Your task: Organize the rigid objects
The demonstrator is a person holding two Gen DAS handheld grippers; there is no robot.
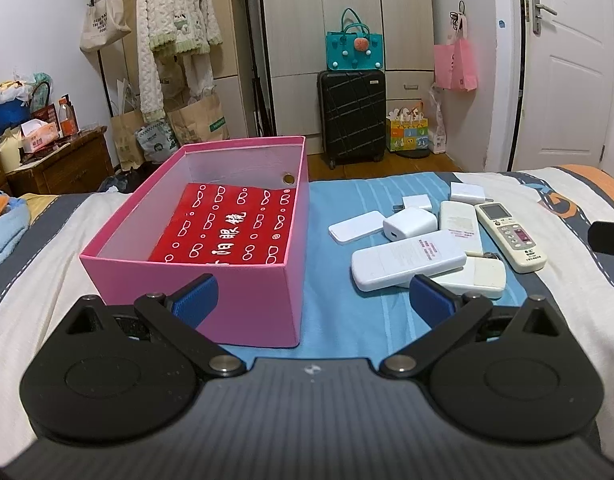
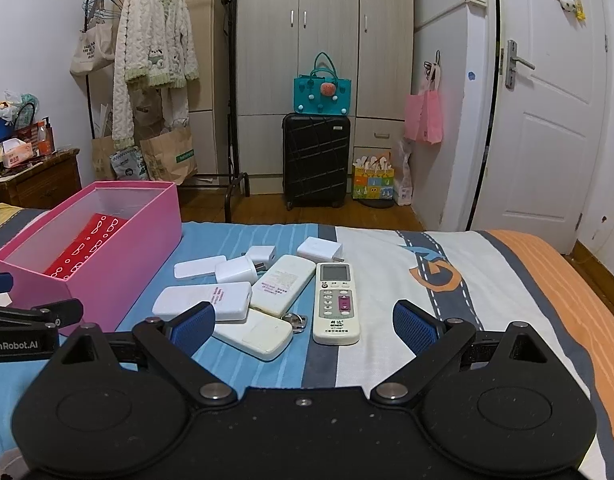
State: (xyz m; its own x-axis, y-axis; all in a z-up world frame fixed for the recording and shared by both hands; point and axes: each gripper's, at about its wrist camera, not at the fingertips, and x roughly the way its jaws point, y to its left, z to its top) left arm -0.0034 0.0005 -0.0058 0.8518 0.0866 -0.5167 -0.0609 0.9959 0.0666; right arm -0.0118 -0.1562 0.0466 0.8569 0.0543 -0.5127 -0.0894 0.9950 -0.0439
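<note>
Two wrist views looking low across the bed toward the wardrobe wall.

The left wrist camera is sitting close behind the pink box [image 1: 195, 240], facing the suitcase [image 1: 351, 116]. The right wrist camera is looking from farther right, close over the white remotes [image 2: 335, 304]. Both are sharing the box, remotes, suitcase and door [image 2: 547, 120].

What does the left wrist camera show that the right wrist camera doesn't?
Only the left wrist view shows the round metal snap on the pink box's inner wall and most of the red packet inside. Only the right wrist view shows the keys beside the button-up remote and the left gripper's body. Both show the box, the white remotes and chargers on the bed, and open grippers holding nothing.
</note>
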